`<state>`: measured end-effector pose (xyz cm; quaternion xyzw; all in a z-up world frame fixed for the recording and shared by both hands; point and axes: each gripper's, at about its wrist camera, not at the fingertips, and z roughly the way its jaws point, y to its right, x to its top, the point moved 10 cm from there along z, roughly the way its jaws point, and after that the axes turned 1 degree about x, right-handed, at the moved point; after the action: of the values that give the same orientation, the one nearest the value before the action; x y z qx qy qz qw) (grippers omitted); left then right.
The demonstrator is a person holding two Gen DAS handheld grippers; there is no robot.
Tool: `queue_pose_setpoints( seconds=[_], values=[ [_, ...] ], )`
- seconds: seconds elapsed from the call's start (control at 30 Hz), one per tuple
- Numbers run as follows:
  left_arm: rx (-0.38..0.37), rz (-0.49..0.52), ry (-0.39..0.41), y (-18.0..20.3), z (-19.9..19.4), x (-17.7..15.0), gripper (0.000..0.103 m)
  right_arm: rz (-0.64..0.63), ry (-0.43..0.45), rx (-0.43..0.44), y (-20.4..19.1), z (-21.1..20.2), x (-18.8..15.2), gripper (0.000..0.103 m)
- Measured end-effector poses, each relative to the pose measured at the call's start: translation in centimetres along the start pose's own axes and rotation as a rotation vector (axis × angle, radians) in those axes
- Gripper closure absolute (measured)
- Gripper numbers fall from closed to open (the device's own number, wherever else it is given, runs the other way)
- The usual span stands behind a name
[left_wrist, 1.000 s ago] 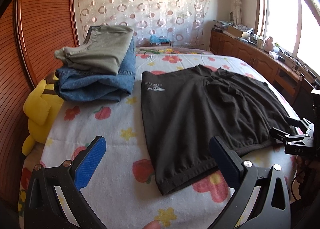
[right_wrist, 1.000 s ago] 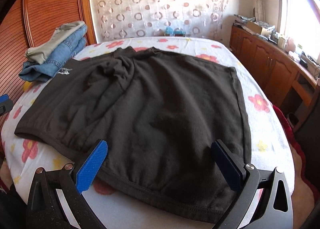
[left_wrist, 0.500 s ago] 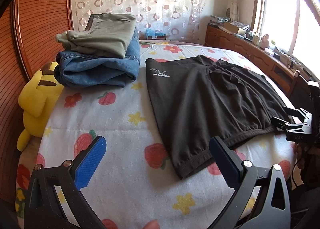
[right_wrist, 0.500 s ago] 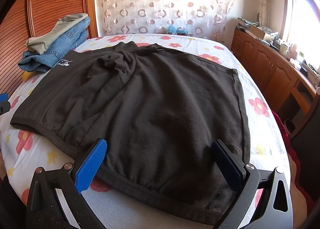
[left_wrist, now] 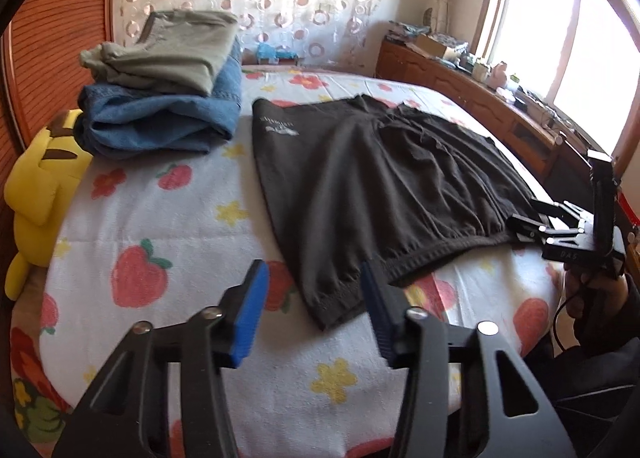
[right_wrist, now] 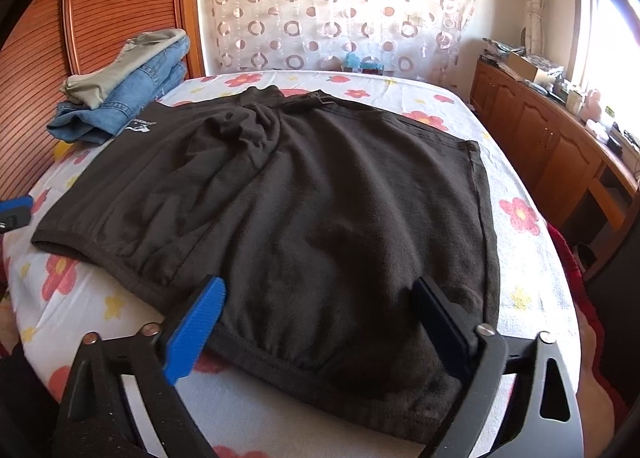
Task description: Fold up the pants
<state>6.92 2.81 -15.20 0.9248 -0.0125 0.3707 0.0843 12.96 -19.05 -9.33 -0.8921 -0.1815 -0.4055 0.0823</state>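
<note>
While pants (left_wrist: 380, 193) lie flat, cuff sits between closing left tongs (left_wrist: 312, 298).

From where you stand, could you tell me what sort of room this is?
Most likely a bedroom: a bed with a flower-print white bedspread, a yellow plush toy at its edge, and a low wooden cabinet beneath the sunny window.

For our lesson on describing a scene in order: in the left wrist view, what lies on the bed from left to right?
Yellow plush toy → folded blue denim jeans → spread black fabric pants → the right tongs at the pants' hem.
</note>
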Motion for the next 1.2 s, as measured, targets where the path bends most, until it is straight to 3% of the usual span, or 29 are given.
queue_pose_setpoints(
  seconds=[0.13,0.5,0.53,0.6,0.67,0.97,1.2],
  values=[
    [-0.014,0.004,-0.028,0.3,0.5,-0.8,0.068,0.008,0.006,0.021,0.1,-0.8,-0.3,0.019],
    [0.011,0.008,-0.057,0.0,1.3,-1.5,0.07,0.021,0.002,0.04,0.4,-2.0,-1.3,0.046],
    [0.014,0.014,-0.06,0.1,1.3,-1.6,0.081,0.024,-0.001,0.041,0.4,-2.0,-1.4,0.048],
    [-0.002,0.016,-0.059,0.4,1.3,-1.1,0.094,0.031,-0.006,0.046,0.5,-1.9,-1.7,0.049],
    [-0.005,0.018,-0.032,0.5,0.6,-0.2,0.096,0.041,-0.007,0.049,0.8,-1.9,-1.7,0.049],
    [-0.048,0.067,0.033,2.4,-0.8,3.0,0.098,0.06,0.01,0.051,0.9,-2.3,-1.3,0.049],
    [-0.115,0.132,0.076,6.2,-0.9,6.8,0.098,0.065,0.028,0.043,0.9,-2.4,-0.9,0.049]
  ],
)
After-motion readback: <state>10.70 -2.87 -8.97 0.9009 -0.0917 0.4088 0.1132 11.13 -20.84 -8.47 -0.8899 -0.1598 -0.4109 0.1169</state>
